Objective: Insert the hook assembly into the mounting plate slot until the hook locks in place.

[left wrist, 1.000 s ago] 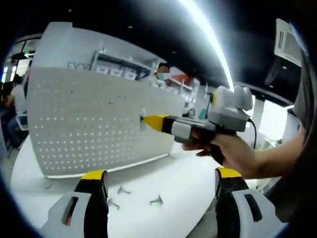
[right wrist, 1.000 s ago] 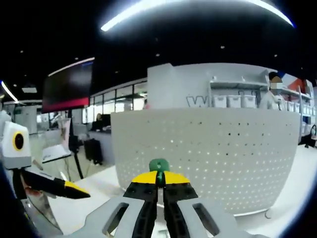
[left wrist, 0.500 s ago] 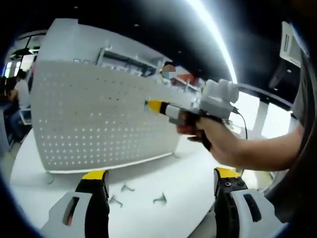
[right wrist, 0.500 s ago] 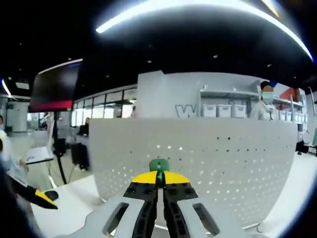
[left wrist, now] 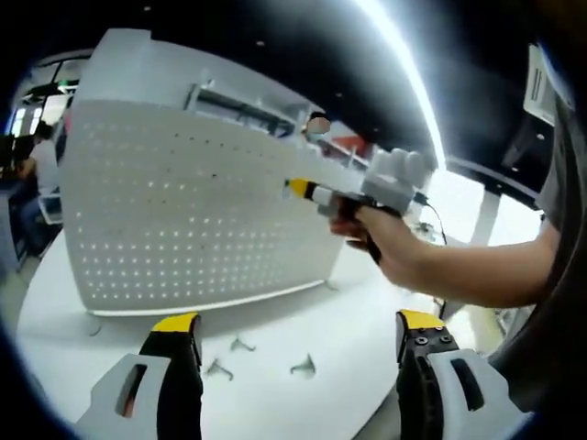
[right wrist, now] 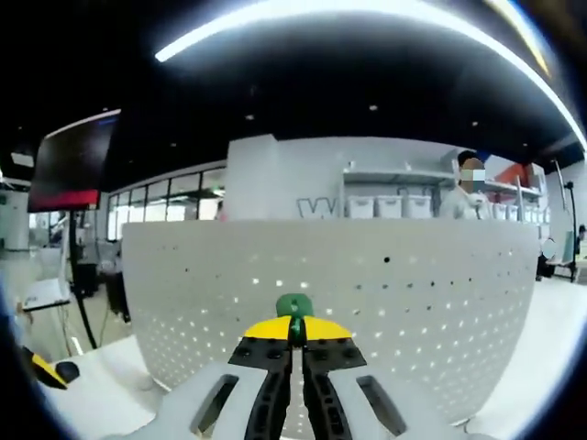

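Left gripper view first: the left tongs (left wrist: 298, 367) stand wide open and empty above the white counter (left wrist: 348, 339), their yellow tips well apart. Three spare hooks (left wrist: 241, 345) lie loose on the counter between them. Behind stands the mounting plate (left wrist: 193, 211), a white perforated board, upright. Across it reaches the right tongs (left wrist: 295, 188), held in a hand (left wrist: 394, 247), with the yellow tip right at the board's face. Whether that tip touches the board is too small to tell, and the hook itself cannot be made out here.

Over to the right gripper view: the right tongs (right wrist: 295, 332) are pinched closed on the hook assembly (right wrist: 294, 307), a small green piece poking up between the yellow tips. The mounting plate (right wrist: 413, 293) looms directly ahead, its rows of holes close in front of the hook. The left tongs (right wrist: 46, 369) peek in at the lower left edge, mostly cut off.

Judging progress: the hook is gripped and brought up to the board, so the approach looks nearly done. The insertion and the lock are what remain; nothing shows the hook seated in a slot. The hook's rear prongs are hidden behind the tong tips, so which hole it faces cannot be told.
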The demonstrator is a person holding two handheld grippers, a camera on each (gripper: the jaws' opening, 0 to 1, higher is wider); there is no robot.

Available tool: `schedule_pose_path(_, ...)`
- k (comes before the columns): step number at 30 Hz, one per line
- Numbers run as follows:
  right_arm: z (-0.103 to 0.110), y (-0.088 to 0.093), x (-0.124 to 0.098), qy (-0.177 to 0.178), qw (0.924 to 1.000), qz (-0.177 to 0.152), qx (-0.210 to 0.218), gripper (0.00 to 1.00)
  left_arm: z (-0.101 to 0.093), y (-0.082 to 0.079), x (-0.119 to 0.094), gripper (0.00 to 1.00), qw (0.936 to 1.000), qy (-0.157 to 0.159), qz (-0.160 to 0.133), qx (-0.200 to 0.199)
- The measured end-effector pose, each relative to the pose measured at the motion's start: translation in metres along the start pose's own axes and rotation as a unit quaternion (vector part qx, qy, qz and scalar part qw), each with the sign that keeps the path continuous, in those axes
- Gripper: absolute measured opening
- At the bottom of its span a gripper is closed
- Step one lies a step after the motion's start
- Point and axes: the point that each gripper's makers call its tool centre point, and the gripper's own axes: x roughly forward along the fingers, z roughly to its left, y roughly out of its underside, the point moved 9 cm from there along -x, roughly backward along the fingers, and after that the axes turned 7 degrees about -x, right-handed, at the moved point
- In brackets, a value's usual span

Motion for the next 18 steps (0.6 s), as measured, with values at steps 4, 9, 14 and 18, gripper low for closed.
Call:
schedule_pose_path(4, -0.009, -0.003, 0.010, 0.015, 0.9998, -0.012, 0.009, 0.00, 0.002, 0.000, 0.001, 0.88, 1.0000, 0.000, -0.002, -0.008)
schedule_pose_path(9, -0.018, -0.007, 0.020, 0.029, 0.9993, -0.022, 0.010, 0.00, 0.005, 0.000, 0.002, 0.88, 1.0000, -0.001, -0.001, -0.006)
schedule_pose_path(14, -0.023, -0.010, 0.028, 0.039, 0.9988, -0.027, 0.013, 0.00, 0.008, -0.001, 0.003, 0.88, 1.0000, -0.003, 0.002, -0.007)
schedule_pose_path(18, -0.023, -0.010, 0.029, 0.045, 0.9985, -0.029, 0.011, 0.00, 0.010, -0.002, 0.003, 0.87, 0.9999, -0.005, 0.002, -0.009)
